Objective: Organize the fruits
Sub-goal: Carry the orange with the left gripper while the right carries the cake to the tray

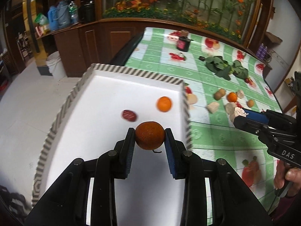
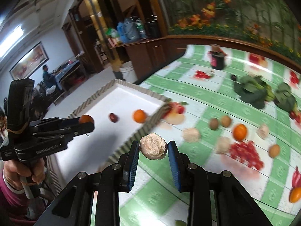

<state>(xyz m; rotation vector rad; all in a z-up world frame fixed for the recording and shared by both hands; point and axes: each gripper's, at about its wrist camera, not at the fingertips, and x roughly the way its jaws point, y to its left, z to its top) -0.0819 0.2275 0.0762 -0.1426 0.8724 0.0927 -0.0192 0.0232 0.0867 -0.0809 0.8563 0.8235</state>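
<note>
Left gripper [image 1: 150,134] is clenched on a dark orange fruit [image 1: 150,135], pads pressing both sides, a short stem sticking out below it; the fruit hangs above the white tray [image 1: 105,86] with the striped rim, not touching the tray floor as far as the left wrist view shows. Inside the tray lie a brighter orange [image 1: 164,104] near the right wall and a dark red date-like fruit [image 1: 129,115] just left of it, the two apart. Right gripper [image 2: 153,146] is grasping a pale, rough, beige lump [image 2: 153,149], held between both pads above the green checked tablecloth [image 2: 197,98], just beside the tray's right rim; cannot tell what kind of fruit it is. On the cloth to the right: two brownish round fruits [image 2: 220,122] side by side, another orange [image 2: 239,131], several more pale lumps [image 2: 191,134] and a small tan round one [image 2: 274,150], all blurred. Farther back, leafy greens [image 2: 252,92] lie in two bunches, and a dark jar [image 2: 217,61] with a pink label stands near the far edge. A hand [image 2: 24,173] with a pink sleeve grips the left gripper's handle in the right wrist view. White bucket [image 1: 55,65] on the floor past the tray.
</note>
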